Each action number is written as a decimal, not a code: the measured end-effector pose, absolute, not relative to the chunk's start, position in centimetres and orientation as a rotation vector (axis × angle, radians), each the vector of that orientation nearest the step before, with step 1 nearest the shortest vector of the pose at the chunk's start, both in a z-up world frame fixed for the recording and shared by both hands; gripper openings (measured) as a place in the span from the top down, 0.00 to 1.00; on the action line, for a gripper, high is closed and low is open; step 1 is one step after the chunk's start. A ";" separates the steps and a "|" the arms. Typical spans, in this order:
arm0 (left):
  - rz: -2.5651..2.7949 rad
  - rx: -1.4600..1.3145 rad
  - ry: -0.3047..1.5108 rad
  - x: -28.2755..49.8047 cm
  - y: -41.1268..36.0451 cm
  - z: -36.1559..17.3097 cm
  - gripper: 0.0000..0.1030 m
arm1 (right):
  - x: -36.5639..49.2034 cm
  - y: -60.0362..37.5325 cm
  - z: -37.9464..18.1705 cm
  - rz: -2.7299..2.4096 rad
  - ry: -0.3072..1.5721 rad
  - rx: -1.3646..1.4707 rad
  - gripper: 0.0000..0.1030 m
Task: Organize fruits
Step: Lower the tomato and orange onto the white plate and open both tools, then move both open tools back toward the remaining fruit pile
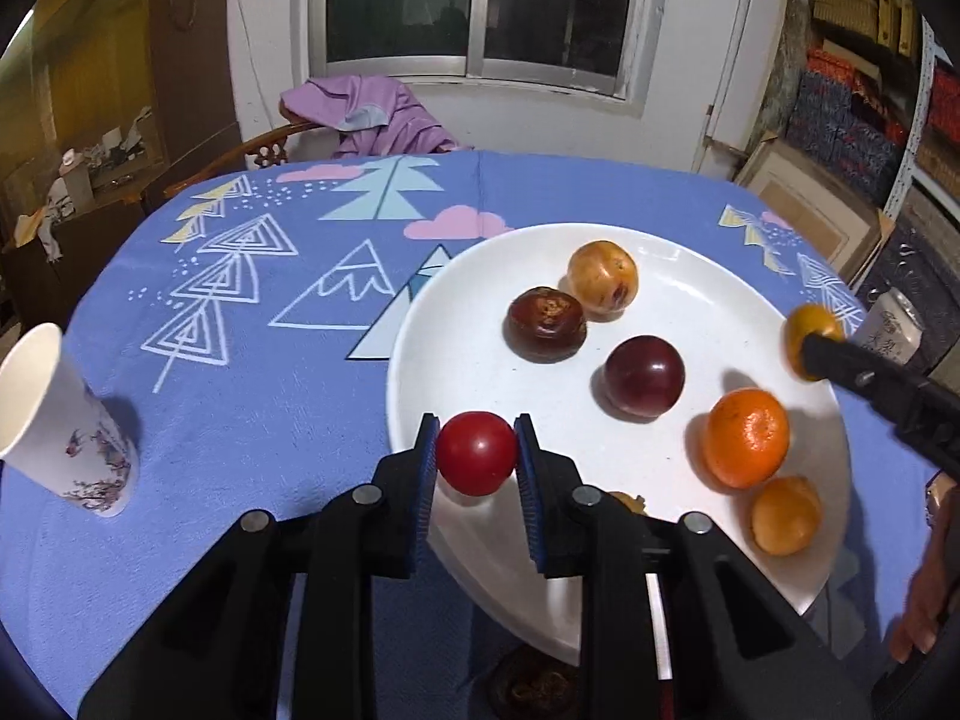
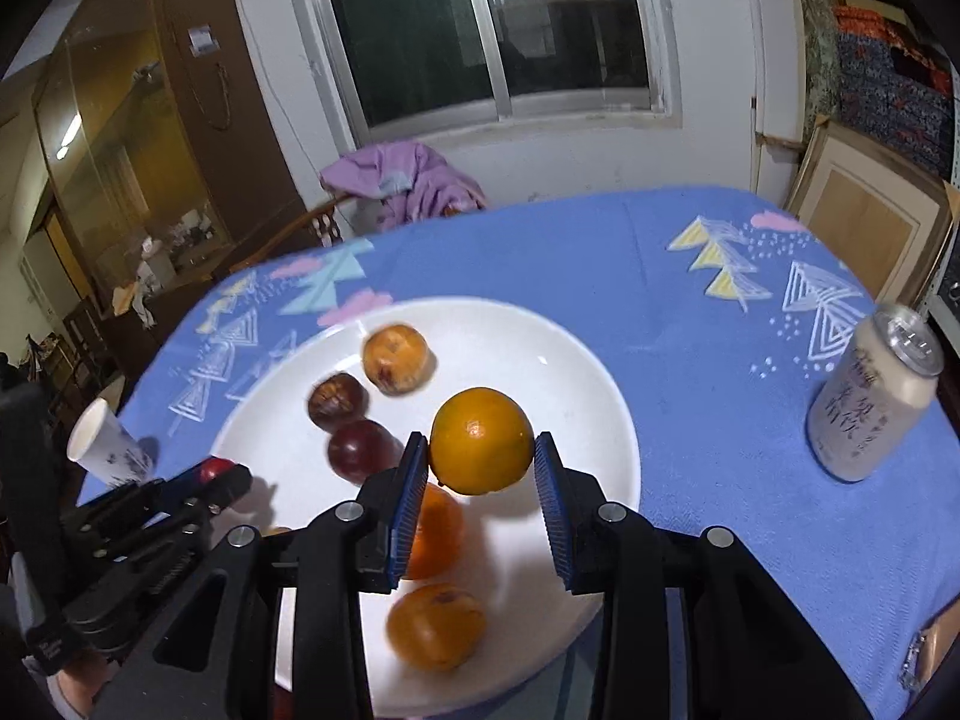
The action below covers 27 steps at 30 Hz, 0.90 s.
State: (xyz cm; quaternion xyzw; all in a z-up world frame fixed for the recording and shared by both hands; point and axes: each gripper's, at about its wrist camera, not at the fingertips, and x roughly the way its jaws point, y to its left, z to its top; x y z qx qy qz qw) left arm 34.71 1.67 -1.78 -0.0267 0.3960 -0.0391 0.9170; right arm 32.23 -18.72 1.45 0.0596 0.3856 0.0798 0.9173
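Both tongs are loaded right now: the left tongs (image 1: 476,461) are clamped on a small round red fruit (image 1: 477,461) over the near edge of the big white round plate (image 1: 456,354), and the right tongs (image 2: 482,468) are gripping a round yellow-orange citrus (image 2: 482,441) above that plate. Five more fruits sit on it, on the blue patterned worktop (image 1: 252,408), with a paper cup (image 1: 66,426) off left.
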 end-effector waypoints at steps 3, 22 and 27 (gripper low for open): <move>-0.110 -0.067 0.811 34.7 1.5 -1.7 0.59 | 32.5 -19.0 0.3 0.177 0.828 0.157 0.63; -0.049 -0.150 0.694 30.8 3.5 2.9 0.13 | 27.5 -16.2 5.2 0.244 0.718 0.097 0.36; -0.051 -0.129 0.696 28.3 3.4 3.2 0.12 | 24.0 -16.2 6.3 0.266 0.701 0.070 0.32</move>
